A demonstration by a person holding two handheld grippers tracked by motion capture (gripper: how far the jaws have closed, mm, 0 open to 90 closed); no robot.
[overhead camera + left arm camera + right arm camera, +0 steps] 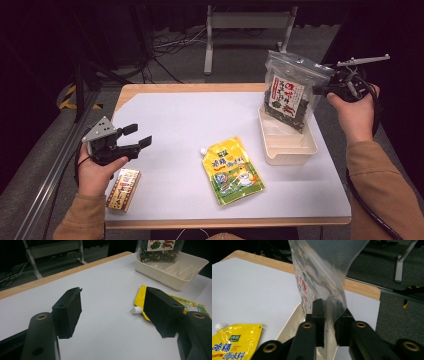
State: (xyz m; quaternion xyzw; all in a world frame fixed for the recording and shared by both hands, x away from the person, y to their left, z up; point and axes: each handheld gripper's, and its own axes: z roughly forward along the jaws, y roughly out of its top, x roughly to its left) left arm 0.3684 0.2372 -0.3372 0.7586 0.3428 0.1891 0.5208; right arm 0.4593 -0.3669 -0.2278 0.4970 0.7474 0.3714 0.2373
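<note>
A clear zip bag of dried dark seaweed (288, 90), with a red-and-white label, stood upright with its bottom in the far end of a cream divided tray (289, 150) at the right of the table. The right gripper (320, 89) came at it from the right, level with its upper edge. In the right gripper view the bag's (319, 282) film ran between the two jaws, which stood a little apart; whether the pads pressed the film could not be told. It looked as if the bag was being set down into the tray (a judgement, not a certainty).

At mid-table lay one yellow spouted pouch (233, 171), flat, label up. Near the front left corner lay one small printed box (124, 189), just beside the left hand (95, 172).

The left gripper (134, 135) hovered above the white table top (175, 125), jaws spread wide with nothing between them, seemingly waiting.

Counted: one bag, one tray, one pouch, one box, two grippers.
</note>
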